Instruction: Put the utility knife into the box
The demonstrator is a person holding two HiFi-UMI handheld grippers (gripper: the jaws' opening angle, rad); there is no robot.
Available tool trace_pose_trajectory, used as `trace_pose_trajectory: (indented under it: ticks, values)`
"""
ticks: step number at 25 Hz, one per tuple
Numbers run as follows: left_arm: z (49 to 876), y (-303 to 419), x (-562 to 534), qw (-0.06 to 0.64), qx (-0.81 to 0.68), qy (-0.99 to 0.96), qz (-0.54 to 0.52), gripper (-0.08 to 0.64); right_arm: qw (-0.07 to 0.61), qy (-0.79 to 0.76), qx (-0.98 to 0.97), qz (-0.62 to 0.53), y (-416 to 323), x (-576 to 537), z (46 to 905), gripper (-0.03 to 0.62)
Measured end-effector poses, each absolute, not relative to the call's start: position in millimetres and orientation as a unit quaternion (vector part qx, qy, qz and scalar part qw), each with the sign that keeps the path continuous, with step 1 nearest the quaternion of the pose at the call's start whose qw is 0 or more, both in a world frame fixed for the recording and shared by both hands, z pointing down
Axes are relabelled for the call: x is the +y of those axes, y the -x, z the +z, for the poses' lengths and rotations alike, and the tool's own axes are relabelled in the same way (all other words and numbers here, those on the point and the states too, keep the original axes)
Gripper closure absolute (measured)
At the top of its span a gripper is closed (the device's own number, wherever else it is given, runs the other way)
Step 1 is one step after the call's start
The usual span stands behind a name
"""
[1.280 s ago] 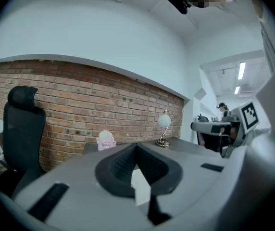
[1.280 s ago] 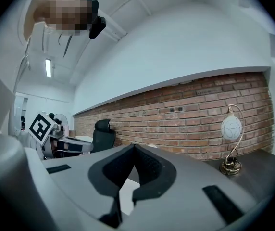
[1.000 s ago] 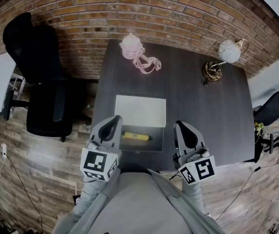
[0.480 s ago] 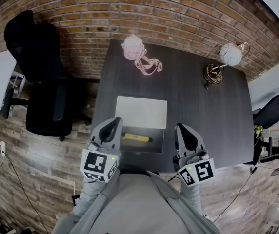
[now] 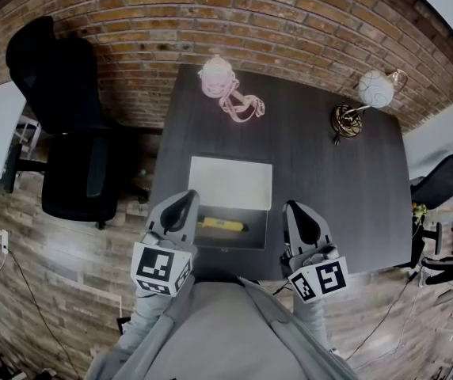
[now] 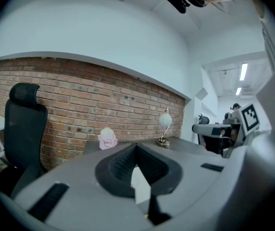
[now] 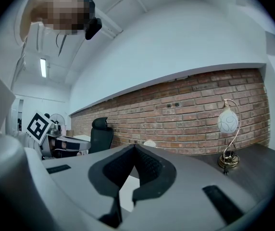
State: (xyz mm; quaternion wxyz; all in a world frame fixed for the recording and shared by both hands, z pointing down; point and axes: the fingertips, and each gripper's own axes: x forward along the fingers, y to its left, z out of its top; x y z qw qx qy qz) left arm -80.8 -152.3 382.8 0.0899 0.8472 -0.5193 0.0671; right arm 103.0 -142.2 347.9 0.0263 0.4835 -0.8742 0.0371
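Holding at the near edge of the counter [image 5: 321,172], on the near side of the box [image 5: 256,234]: left claw [image 5: 180,204] at its near-left corner, right claw [image 5: 299,212] at its near-right. Both sets of jaws are pressed together with nothing between them.

Change over the last second: none. Claws and knife sit where they were.

The yellow utility knife [image 5: 218,224] lies flat inside the box's open tray. A white panel [image 5: 230,182], likely the lid, lies on the box's far side.

Judgement: the knife is placed and let go; task looks done unless the lid needs closing.

Far beyond the box: a pink toy [image 5: 215,76], and to the right a lamp [image 5: 369,89].
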Motion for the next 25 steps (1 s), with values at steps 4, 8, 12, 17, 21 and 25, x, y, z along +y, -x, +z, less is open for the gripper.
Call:
trace_pose_trajectory:
  ticks: [4,8,12,17,21,25]
  values:
    - [383,82,-154,0.091,-0.519,-0.847,0.067,0.541,0.031,-0.483,-0.874,0.04,-102,-143,351,0.575]
    - [384,82,-154,0.093,-0.519,-0.847,0.068,0.541,0.033,-0.482,-0.874,0.043,-101,-144,353,0.575]
    - [384,83,-154,0.092,-0.519,-0.847,0.069,0.541,0.035,-0.48,-0.875,0.045,-100,-144,355,0.575]
    - [385,85,-154,0.095,-0.519,-0.847,0.07,0.54,0.037,-0.48,-0.875,0.048,-99,-143,355,0.575]
    - [386,85,-154,0.096,-0.519,-0.846,0.07,0.541,0.038,-0.48,-0.875,0.051,-99,-142,358,0.575]
    - [389,85,-155,0.098,-0.521,-0.845,0.071,0.54,0.039,-0.478,-0.876,0.051,-99,-143,361,0.575]
